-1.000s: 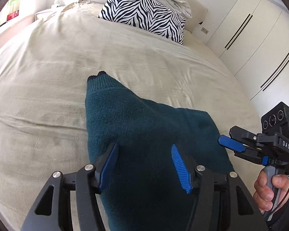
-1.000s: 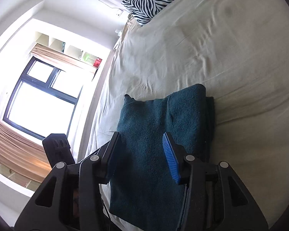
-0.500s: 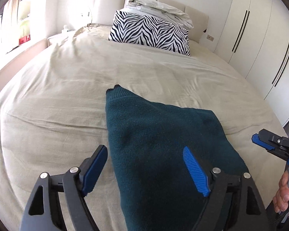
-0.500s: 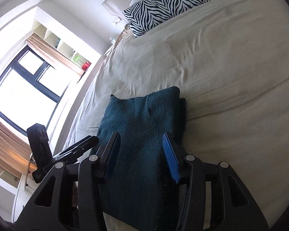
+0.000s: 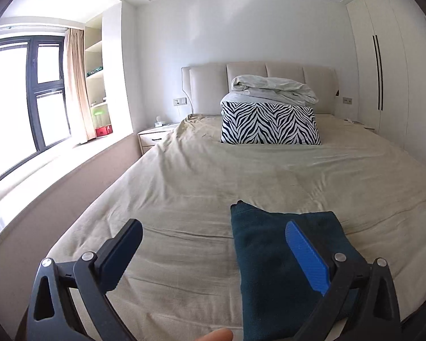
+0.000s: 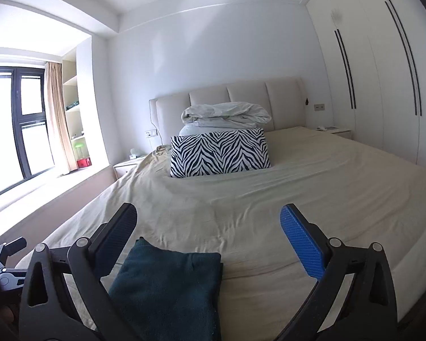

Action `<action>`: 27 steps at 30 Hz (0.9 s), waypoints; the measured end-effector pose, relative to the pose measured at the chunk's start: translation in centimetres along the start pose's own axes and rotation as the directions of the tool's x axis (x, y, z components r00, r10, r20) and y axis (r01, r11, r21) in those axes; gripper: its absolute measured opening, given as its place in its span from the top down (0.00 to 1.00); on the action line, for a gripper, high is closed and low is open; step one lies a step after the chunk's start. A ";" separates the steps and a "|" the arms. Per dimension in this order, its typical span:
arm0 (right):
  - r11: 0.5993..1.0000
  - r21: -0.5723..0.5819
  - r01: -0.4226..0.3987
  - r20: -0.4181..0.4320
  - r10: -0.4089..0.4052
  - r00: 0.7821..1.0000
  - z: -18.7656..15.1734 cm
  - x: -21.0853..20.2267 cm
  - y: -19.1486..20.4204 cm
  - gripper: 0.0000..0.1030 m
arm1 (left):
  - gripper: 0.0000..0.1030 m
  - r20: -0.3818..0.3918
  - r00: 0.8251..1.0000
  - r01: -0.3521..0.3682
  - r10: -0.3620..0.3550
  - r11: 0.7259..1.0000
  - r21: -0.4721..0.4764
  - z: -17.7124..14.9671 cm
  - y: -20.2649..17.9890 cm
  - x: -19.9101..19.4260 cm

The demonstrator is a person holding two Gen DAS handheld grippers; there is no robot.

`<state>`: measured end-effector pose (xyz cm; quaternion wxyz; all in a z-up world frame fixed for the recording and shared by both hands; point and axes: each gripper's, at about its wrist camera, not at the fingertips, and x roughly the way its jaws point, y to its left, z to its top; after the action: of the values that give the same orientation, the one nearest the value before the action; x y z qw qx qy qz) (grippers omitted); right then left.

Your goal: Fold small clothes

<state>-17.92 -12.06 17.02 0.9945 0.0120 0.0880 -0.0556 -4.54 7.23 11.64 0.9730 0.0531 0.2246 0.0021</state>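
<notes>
Gaping wide with nothing between its fingers, the left tool [image 5: 213, 244] hangs above the near edge of the bed [image 5: 213, 182], its blue-padded fingertip [image 5: 306, 253] at 4 o'clock standing in front of the folded teal garment [image 5: 272, 255]; whether it touches the cloth cannot be told. The right tool [image 6: 207, 233] is likewise spread and empty, and in its view the teal garment [image 6: 170, 287] lies flat on the beige sheet at 7 o'clock, just beside the dark left finger [image 6: 113, 236]. A small point of the garment sticks out at its far left corner. Farther out, at 12 o'clock, a zebra-striped pillow [image 5: 269, 122] stands near the head of the bed with a bundled white duvet [image 5: 272, 89] behind it against the padded headboard [image 5: 207, 85]. A window [image 5: 22, 99] fills 9 o'clock, and white wardrobe doors [image 6: 383, 85] stand at 2 o'clock.
</notes>
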 end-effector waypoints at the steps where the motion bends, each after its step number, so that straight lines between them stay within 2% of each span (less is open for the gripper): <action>1: 1.000 -0.003 -0.015 -0.020 0.015 1.000 0.3 -0.3 0.2 0.00 | 0.00 -0.021 1.000 0.001 -0.001 1.000 -0.003 0.1 0.2 0.0; 3: 1.000 -0.003 -0.008 -0.102 0.008 0.995 0.6 -0.5 0.5 0.00 | 0.00 -0.082 0.996 0.023 -0.024 0.999 -0.025 0.0 0.5 0.5; 5: 1.000 -0.015 0.027 -0.217 -0.030 0.976 0.1 0.1 1.1 0.00 | 0.00 -0.162 0.985 0.050 -0.057 0.998 -0.046 -0.4 0.6 1.2; 9: 0.998 0.034 0.044 -0.415 -0.026 0.909 -3.0 1.6 1.2 0.00 | 0.00 -0.268 0.960 0.071 -0.081 0.996 -0.044 -2.3 -0.3 1.8; 12: 0.997 0.066 0.048 -0.516 -0.007 0.856 -5.5 3.1 1.5 0.00 | 0.00 -0.351 0.927 0.110 -0.132 0.990 -0.083 -3.7 -0.8 2.5; 14: 0.997 0.062 0.054 -0.553 -0.011 0.833 -7.1 4.1 1.9 0.00 | 0.00 -0.385 0.911 0.117 -0.148 0.988 -0.101 -4.6 -1.1 2.7; 18: 0.998 0.030 0.052 -0.584 -0.025 0.811 -8.7 5.2 2.8 0.00 | 0.00 -0.427 0.891 0.124 -0.158 0.987 -0.107 -5.6 -1.6 3.3; 27: 0.999 0.001 0.042 -0.629 -0.032 0.776 -9.9 6.0 3.2 0.00 | 0.00 -0.440 0.885 0.115 -0.154 0.987 -0.114 -5.4 -1.4 4.1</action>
<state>-13.42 -9.15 6.24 0.9067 0.0358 0.4146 -0.0685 -3.24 6.54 4.92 0.8943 -0.0058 0.4452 -0.0439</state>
